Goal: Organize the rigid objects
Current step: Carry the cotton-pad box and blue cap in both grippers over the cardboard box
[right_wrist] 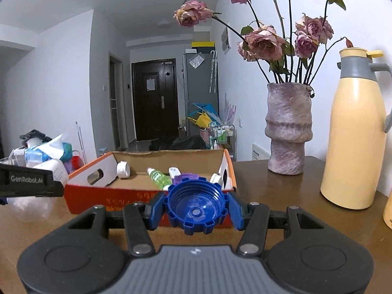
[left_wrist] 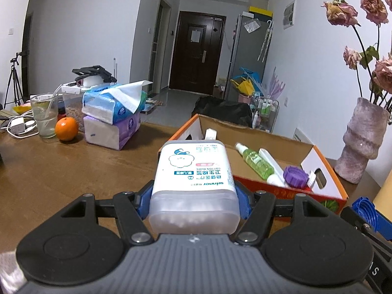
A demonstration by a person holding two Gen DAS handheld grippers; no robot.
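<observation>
My left gripper (left_wrist: 194, 203) is shut on a white cotton-bud box (left_wrist: 193, 171) with a blue cartoon label, held above the table just left of the orange cardboard box (left_wrist: 328, 171). My right gripper (right_wrist: 196, 207) is shut on a blue ribbed bottle cap (right_wrist: 196, 204), held in front of the same cardboard box (right_wrist: 103, 193). Inside the box lie a green spray bottle (left_wrist: 257, 161), a purple lid (left_wrist: 295, 174), a white tube (left_wrist: 270, 161) and a white round lid (right_wrist: 123, 169). The blue cap also shows at the right edge of the left wrist view (left_wrist: 365, 208).
A purple vase of dried roses (right_wrist: 289, 132) and a yellow thermos jug (right_wrist: 352, 134) stand right of the box. At the table's left are tissue packs (left_wrist: 112, 117), an orange (left_wrist: 66, 128), a glass with a straw (left_wrist: 45, 115) and cables (left_wrist: 19, 125).
</observation>
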